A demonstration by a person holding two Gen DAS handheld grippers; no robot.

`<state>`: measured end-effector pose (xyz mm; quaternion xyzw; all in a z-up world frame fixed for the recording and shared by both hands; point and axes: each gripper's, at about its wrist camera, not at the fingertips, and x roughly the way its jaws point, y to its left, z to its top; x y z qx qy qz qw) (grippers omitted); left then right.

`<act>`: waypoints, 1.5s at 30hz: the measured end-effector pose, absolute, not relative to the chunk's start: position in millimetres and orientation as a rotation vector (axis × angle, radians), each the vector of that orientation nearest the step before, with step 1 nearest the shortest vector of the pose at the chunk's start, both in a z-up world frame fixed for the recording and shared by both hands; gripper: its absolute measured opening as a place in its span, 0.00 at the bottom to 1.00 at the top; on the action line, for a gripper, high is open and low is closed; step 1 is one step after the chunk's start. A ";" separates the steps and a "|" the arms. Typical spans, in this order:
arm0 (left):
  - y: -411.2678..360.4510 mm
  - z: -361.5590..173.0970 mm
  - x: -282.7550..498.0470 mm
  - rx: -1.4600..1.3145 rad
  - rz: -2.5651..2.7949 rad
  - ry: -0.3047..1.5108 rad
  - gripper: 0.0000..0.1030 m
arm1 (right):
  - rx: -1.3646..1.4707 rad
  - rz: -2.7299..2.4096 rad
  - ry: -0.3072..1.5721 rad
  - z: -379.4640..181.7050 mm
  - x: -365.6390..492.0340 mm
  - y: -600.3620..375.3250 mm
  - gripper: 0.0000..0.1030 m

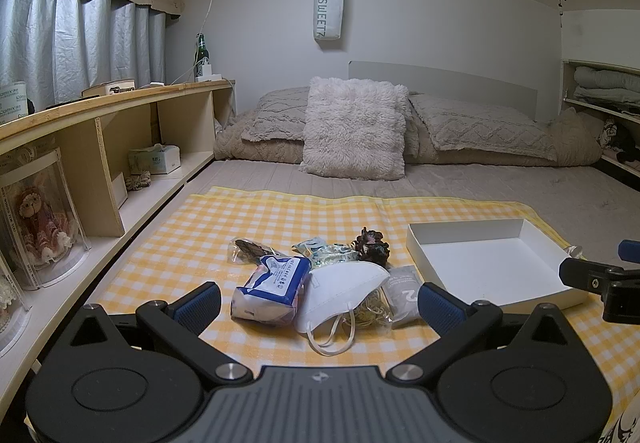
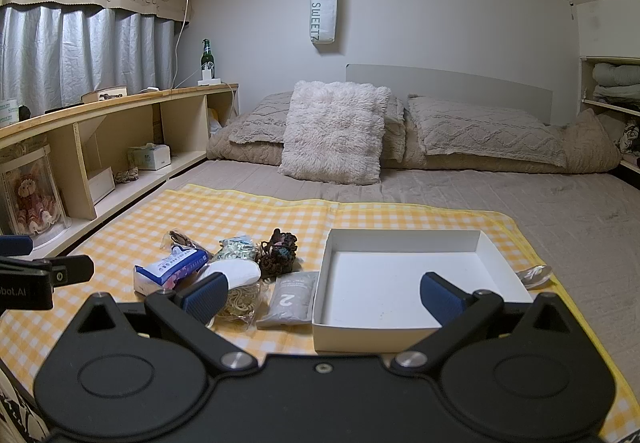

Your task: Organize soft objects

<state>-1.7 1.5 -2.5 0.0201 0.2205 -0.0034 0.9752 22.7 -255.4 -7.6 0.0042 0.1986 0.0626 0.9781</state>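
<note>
Hovering wide and empty above a yellow checked cloth [image 1: 168,227] spread on a bed, the left claw [image 1: 318,301] faces a heap of soft goods that has yet to be sorted. Its blue pads [image 1: 199,305] stand far apart, with nothing between them. Just ahead lies a white face mask [image 1: 344,289], its ear loops trailing toward the camera, touching a blue-and-white tissue pack [image 1: 272,285] on its left. A bag of pale cord [image 1: 374,309] sits partly under the mask, and a grey sachet marked "2" [image 1: 404,293] lies beside it. Behind them are a patterned cloth bundle [image 1: 332,251], a dark scrunchie [image 1: 372,245] and a small clear packet [image 1: 246,249].

The right claw [image 2: 324,295], equally wide and holding nothing, hangs over the near edge of a white box [image 2: 400,235], which the right wrist view shows to be bare inside. The grey sachet rests against the box's left wall but outside it; a clear wrapper [image 2: 534,275] lies on the cloth just beyond the right wall.

By this evidence the job appears to be at its very start: every soft item lies on the cloth, none in the box, and all of the moving remains. The mask, on top and nearest, looks the likeliest first pick.
</note>
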 end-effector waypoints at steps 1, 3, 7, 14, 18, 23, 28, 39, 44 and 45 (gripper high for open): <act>1.5 -2.6 -1.7 0.041 -0.007 0.445 1.00 | 0.008 0.126 0.400 -7.6 22.7 -255.4 1.00; 1.3 -2.2 -1.5 0.041 -0.006 0.446 1.00 | 0.008 0.126 0.400 -7.7 22.7 -255.3 1.00; 1.3 -2.2 -1.4 0.041 -0.007 0.446 1.00 | 0.008 0.125 0.400 -7.9 22.5 -255.0 1.00; 1.7 -2.4 -1.6 0.041 -0.006 0.446 1.00 | 0.008 0.125 0.401 -8.2 22.4 -254.6 1.00; 1.4 -2.1 -1.3 0.041 -0.007 0.446 1.00 | 0.008 0.126 0.401 -8.4 22.4 -254.3 1.00; 1.6 -2.2 -1.4 0.041 -0.007 0.446 1.00 | 0.007 0.126 0.401 -8.3 22.3 -254.5 1.00; 1.8 -2.2 -1.4 0.041 -0.007 0.447 1.00 | 0.007 0.126 0.401 -8.1 22.4 -254.7 1.00; 0.8 -5.3 1.7 0.043 -0.004 0.445 1.00 | 0.004 0.124 0.400 -7.9 23.2 -255.4 1.00; -0.8 -4.0 0.4 0.043 -0.015 0.426 1.00 | -0.013 0.095 0.390 2.3 25.7 -257.7 1.00; -0.9 -1.9 0.2 0.042 -0.021 0.423 1.00 | -0.010 0.100 0.389 3.1 22.4 -256.8 1.00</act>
